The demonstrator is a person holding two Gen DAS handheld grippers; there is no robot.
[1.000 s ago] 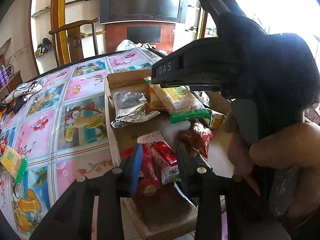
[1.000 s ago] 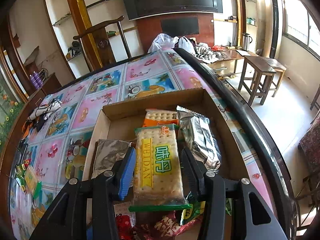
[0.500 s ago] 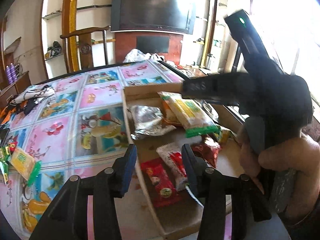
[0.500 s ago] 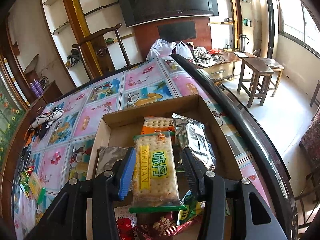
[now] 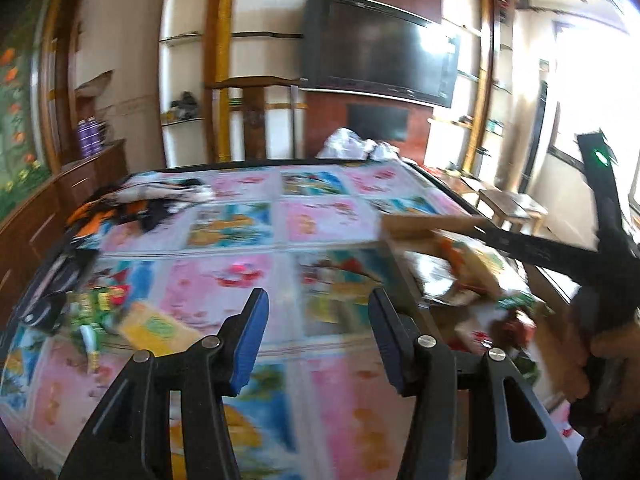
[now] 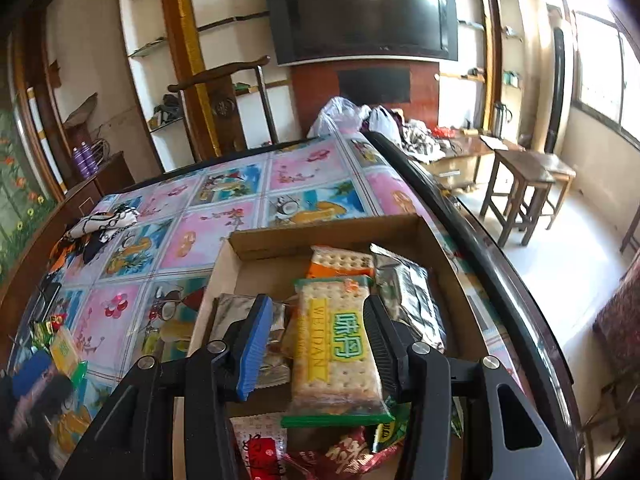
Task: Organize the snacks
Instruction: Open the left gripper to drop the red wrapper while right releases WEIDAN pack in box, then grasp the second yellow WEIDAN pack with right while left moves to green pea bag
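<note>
A cardboard box (image 6: 328,230) on the patterned table holds snacks: a green-edged cracker pack (image 6: 336,344), an orange cracker pack (image 6: 340,258), silver foil bags (image 6: 408,296) and red wrappers (image 6: 344,456). My right gripper (image 6: 316,340) is open above the box, its jaws either side of the green cracker pack and apart from it. My left gripper (image 5: 316,344) is open and empty over the table, left of the box (image 5: 424,228). Loose snacks lie at the table's left: a yellow pack (image 5: 156,326) and green wrappers (image 5: 96,306).
A bundle of cloth (image 5: 152,200) lies at the far left of the table. A wooden chair (image 6: 224,96) stands behind it, with plastic bags (image 6: 344,114) at the far edge. A dark device (image 5: 52,280) lies near the left edge. Stools (image 6: 524,188) stand at right.
My left gripper has let go of the red snack in the box and swung left over the table, toward the loose snacks. My right gripper has risen slightly above the box.
</note>
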